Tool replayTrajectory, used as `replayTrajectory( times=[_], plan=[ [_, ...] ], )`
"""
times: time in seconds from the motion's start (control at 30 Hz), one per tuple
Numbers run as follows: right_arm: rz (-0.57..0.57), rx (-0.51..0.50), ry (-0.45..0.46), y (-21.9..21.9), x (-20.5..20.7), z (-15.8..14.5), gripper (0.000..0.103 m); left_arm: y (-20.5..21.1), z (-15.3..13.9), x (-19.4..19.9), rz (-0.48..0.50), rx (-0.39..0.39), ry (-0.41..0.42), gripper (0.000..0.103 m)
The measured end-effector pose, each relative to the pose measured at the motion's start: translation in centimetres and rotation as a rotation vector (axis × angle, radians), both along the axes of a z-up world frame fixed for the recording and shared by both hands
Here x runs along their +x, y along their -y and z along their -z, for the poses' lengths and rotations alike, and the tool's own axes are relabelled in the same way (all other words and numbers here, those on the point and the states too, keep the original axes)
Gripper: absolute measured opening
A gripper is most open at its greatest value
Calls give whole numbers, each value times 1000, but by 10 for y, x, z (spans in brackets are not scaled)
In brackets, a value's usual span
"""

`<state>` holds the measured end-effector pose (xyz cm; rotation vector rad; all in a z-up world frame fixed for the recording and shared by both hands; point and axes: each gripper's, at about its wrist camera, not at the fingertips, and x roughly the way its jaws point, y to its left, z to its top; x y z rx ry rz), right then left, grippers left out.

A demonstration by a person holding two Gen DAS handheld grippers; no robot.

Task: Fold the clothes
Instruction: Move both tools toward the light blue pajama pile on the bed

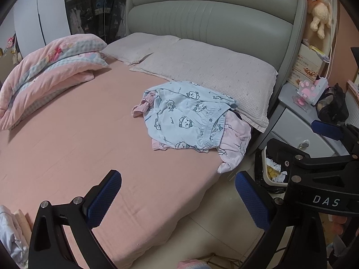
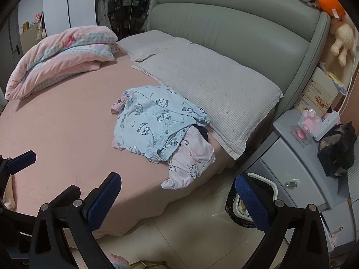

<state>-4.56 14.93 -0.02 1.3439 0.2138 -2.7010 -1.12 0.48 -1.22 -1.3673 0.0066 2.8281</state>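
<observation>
A heap of clothes lies on the pink bed sheet [image 1: 67, 145] near the right-hand pillow. On top is a light blue garment with a cartoon print [image 1: 186, 116] [image 2: 152, 123]. A pale pink printed garment [image 1: 235, 143] [image 2: 190, 163] sticks out from under it and hangs over the bed's edge. A small pink piece [image 1: 141, 107] shows at the heap's left. My left gripper [image 1: 178, 198] is open over the bed's near corner, well short of the heap, with nothing between its blue pads. My right gripper [image 2: 178, 198] is open too, over the bed edge and floor, holding nothing.
A folded pink quilt [image 1: 44, 71] lies at the far left, and two grey pillows [image 1: 202, 67] rest against the padded headboard [image 1: 213, 22]. A grey nightstand [image 1: 298, 121] and a lined waste bin [image 1: 273, 172] stand right of the bed. Some light cloth [image 1: 11, 231] lies at the lower left.
</observation>
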Motion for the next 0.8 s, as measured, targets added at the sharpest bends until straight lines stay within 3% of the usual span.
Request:
replayTrajectory(
  times=[0.17, 0.4, 0.53, 0.7, 0.8],
  plan=[
    [5, -1, 20, -3, -5, 7, 102, -2, 7, -8, 3, -5, 9, 103],
    [3, 38, 18, -1, -14, 14, 102, 2, 20, -20, -7, 68, 57, 103],
    [-13, 22, 24, -1, -23, 15, 102, 2, 21, -29, 13, 45, 54, 103],
    [-21, -25, 84, 0, -38, 25, 102, 2, 18, -41, 27, -63, 5, 103],
    [-21, -34, 102, 1, -42, 28, 102, 3, 21, -47, 33, -85, 9, 103]
  ],
)
